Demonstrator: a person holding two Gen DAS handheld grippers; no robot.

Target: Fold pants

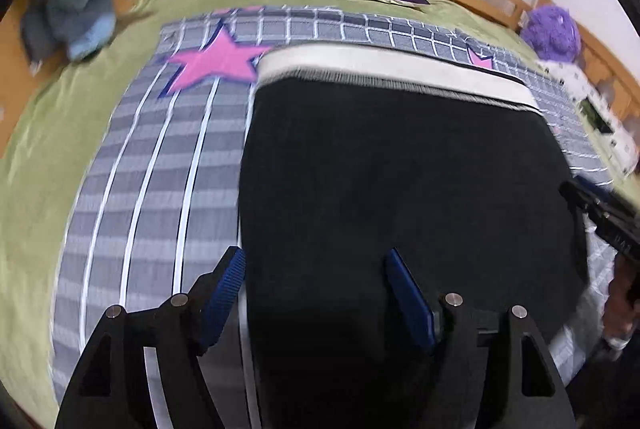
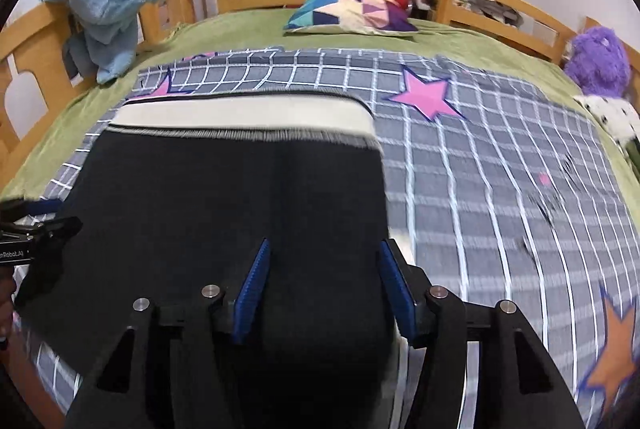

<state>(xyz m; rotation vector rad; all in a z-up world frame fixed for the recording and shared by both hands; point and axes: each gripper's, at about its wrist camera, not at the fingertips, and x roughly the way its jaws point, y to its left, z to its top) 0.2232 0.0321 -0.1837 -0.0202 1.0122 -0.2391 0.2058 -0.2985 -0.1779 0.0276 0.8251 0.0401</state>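
Observation:
Black pants [image 1: 400,189] with a white waistband [image 1: 384,69] lie flat on a grey checked blanket [image 1: 160,169], waistband at the far end. My left gripper [image 1: 316,269] is open, its blue fingers straddling the pants' near left edge. My right gripper [image 2: 324,261] is open, straddling the near right edge of the pants [image 2: 240,209]; the waistband [image 2: 244,117] shows ahead. The right gripper also shows at the right edge of the left wrist view [image 1: 600,213]. The left gripper shows at the left edge of the right wrist view [image 2: 36,233].
The blanket [image 2: 480,169] with pink stars covers a green bedsheet [image 2: 240,25]. A patterned pillow [image 2: 352,11] lies at the head. A blue plush [image 2: 104,5] hangs on the wooden rail at left, a purple plush [image 2: 596,57] at right.

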